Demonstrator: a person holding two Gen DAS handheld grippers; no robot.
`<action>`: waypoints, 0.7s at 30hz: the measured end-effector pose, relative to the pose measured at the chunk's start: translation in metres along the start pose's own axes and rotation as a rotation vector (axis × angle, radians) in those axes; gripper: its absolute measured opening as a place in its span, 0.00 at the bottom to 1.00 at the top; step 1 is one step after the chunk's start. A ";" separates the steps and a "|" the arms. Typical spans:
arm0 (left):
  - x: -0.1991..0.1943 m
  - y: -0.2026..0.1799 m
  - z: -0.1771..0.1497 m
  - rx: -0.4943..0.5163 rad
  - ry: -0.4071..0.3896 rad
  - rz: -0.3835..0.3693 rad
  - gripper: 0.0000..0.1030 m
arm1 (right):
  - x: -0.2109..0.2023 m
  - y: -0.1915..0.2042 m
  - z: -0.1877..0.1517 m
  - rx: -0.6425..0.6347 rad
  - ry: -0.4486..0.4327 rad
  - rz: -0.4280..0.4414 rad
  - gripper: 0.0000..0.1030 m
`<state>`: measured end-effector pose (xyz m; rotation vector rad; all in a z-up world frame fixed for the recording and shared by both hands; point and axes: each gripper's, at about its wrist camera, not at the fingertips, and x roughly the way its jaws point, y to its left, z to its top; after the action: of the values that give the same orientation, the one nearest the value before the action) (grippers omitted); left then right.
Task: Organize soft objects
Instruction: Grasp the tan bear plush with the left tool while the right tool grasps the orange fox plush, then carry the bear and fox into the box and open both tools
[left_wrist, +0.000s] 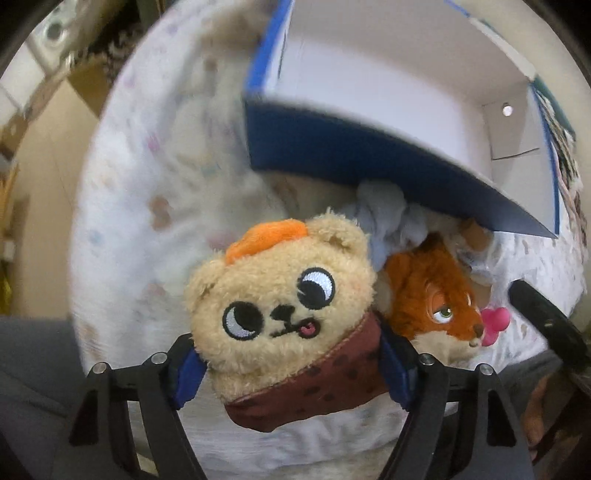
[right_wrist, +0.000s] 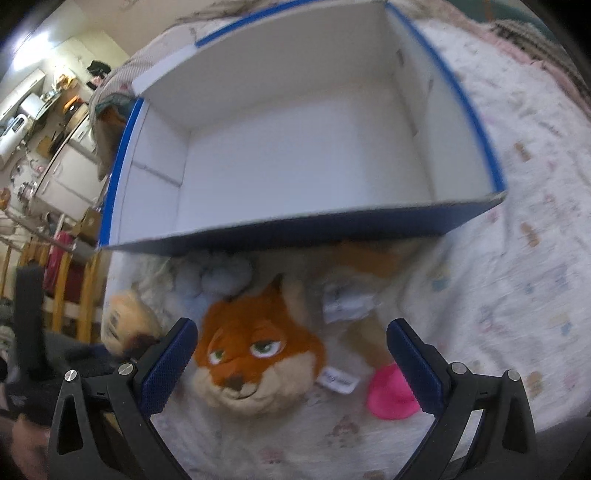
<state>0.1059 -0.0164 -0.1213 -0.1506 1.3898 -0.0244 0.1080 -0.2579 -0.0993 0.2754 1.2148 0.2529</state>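
Left black two-finger gripper with blue pads (left_wrist: 291, 365), jaws closed on the tan plush bear head (left_wrist: 280, 306), lifted above the white bedspread, right black two-finger gripper with blue pads (right_wrist: 291, 365), jaws spread wide, holding nothing, angled downward

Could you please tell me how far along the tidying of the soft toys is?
Nothing is packed yet: the box is empty. The left gripper clamps the bear plush. The fox plush lies between the right gripper jaws, open. Grey plush remains.

Soft daylight, motion blur throughout (fisheye-warped, dark-vignetted edges).
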 end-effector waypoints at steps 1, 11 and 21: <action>-0.004 0.001 0.001 0.016 -0.005 0.013 0.75 | 0.005 0.002 -0.001 -0.006 0.024 0.007 1.00; -0.001 0.037 0.005 0.029 -0.004 0.106 0.75 | 0.062 0.037 -0.013 -0.120 0.212 -0.001 1.00; 0.001 0.027 0.005 0.058 -0.039 0.114 0.76 | 0.097 0.066 -0.014 -0.262 0.180 -0.143 0.93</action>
<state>0.1090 0.0109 -0.1247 -0.0237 1.3549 0.0330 0.1238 -0.1620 -0.1673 -0.0635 1.3558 0.3134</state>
